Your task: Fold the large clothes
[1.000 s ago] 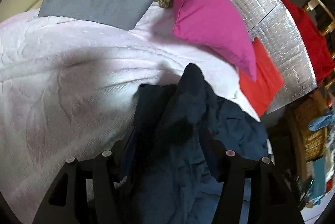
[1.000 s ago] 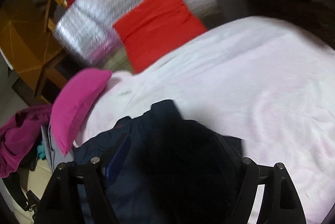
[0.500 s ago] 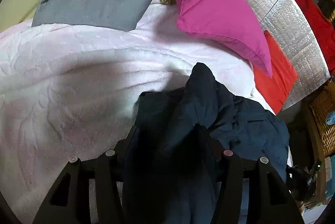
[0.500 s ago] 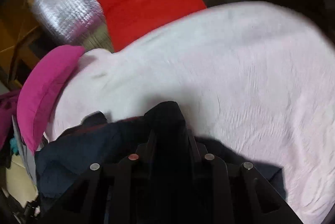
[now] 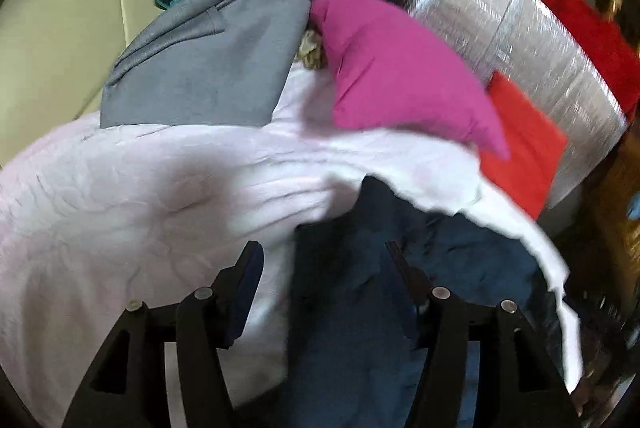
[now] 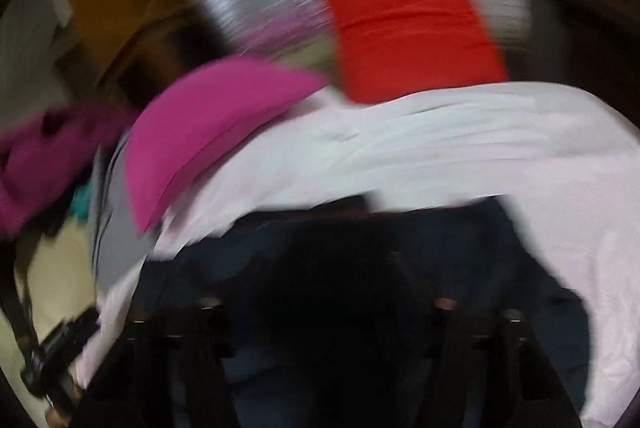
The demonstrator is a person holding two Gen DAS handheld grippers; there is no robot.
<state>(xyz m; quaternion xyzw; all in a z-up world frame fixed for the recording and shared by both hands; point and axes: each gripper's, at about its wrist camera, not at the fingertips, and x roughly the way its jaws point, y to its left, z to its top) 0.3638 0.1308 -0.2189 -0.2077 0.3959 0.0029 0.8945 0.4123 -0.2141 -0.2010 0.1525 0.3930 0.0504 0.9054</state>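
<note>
A dark navy garment point(image 5: 360, 308) lies crumpled on the pale pink bed cover point(image 5: 120, 208). In the left wrist view my left gripper point(image 5: 324, 260) is open, its fingers spread wide, and the navy cloth lies loose between and under them. In the blurred right wrist view the navy garment point(image 6: 320, 308) fills the bottom. My right gripper point(image 6: 324, 268) stands over it, with its fingers dark against the cloth and set well apart.
A magenta pillow point(image 5: 400, 68) and a folded grey garment point(image 5: 208, 68) lie at the head of the bed. A red cushion point(image 5: 520, 156) leans on a silver foil panel point(image 5: 540, 48). A wooden frame stands behind. Heaped clothes point(image 6: 40, 164) lie at the left.
Both grippers were shut on the navy garment half a second ago and have opened. The cloth has dropped onto the bed. Both views have swung and blurred.
</note>
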